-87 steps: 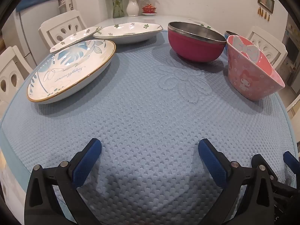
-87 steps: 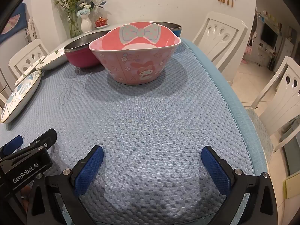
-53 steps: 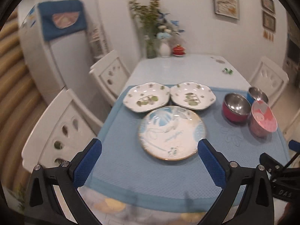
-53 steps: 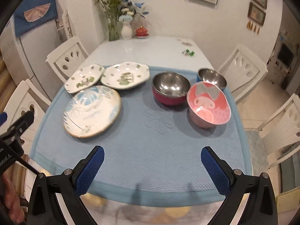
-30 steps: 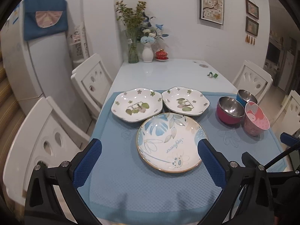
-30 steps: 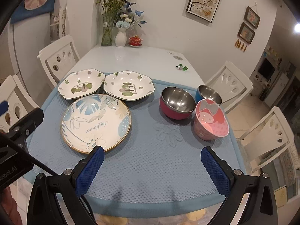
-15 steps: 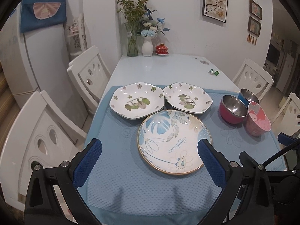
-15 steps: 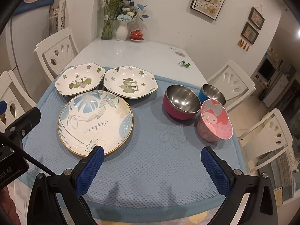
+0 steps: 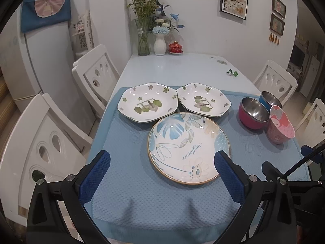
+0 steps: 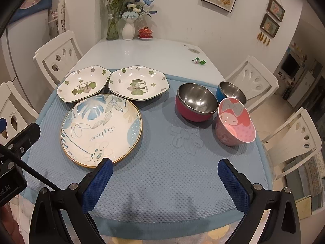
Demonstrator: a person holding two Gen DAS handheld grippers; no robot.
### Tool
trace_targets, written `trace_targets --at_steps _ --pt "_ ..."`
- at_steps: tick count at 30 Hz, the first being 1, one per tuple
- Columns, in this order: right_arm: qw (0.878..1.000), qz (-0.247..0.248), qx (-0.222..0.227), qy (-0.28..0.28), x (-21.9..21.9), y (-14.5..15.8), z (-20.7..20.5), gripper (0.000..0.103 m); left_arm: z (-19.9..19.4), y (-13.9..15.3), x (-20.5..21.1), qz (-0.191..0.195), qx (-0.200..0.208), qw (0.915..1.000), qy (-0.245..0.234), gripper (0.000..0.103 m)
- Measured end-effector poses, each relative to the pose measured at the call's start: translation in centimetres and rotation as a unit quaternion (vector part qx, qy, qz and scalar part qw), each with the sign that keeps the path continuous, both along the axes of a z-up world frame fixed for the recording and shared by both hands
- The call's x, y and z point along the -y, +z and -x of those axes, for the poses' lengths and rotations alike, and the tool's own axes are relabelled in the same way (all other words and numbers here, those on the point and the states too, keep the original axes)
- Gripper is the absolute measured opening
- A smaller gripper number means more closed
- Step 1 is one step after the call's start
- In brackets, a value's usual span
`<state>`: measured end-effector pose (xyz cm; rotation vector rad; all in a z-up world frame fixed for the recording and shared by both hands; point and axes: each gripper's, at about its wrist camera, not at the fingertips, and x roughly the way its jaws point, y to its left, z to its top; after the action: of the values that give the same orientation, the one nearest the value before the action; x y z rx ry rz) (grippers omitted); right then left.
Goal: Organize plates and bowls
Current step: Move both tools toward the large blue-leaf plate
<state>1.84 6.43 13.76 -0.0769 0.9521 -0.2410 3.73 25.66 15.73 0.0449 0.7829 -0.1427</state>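
Note:
A round blue-leaf plate (image 9: 189, 147) (image 10: 101, 129) lies on the blue mat (image 9: 142, 199) (image 10: 172, 174). Behind it sit two hexagonal flower plates, one on the left (image 9: 147, 104) (image 10: 83, 86) and one on the right (image 9: 204, 101) (image 10: 139, 85). To the right stand a red steel-lined bowl (image 9: 252, 116) (image 10: 196, 101), a blue bowl (image 9: 270, 99) (image 10: 230, 92) and a pink cartoon bowl (image 9: 280, 130) (image 10: 234, 122). My left gripper (image 9: 162, 174) is open and empty above the mat's near edge, just short of the round plate. My right gripper (image 10: 165, 185) is open and empty above the mat's front.
White chairs stand on the left (image 9: 95, 77) and right (image 10: 254, 81) of the white table (image 9: 174, 69). Vases with flowers (image 9: 159, 40) and a red lidded cup (image 9: 175, 47) stand at the far end. A small green item (image 9: 232, 73) lies on the bare tabletop.
Both grippers rose from just above the mat to a high view, then came slightly lower and closer to the plates. Both stay open. No dish has moved.

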Motion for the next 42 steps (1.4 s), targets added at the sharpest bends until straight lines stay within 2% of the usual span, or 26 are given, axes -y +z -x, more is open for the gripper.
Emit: trace_targets --at_steps 42 --pt "0.999 -0.048 -0.012 -0.012 1.8 -1.0 -1.0 0.102 -0.5 -1.0 0.6 -0.006 -0.024 0.9997 -0.001 0.102"
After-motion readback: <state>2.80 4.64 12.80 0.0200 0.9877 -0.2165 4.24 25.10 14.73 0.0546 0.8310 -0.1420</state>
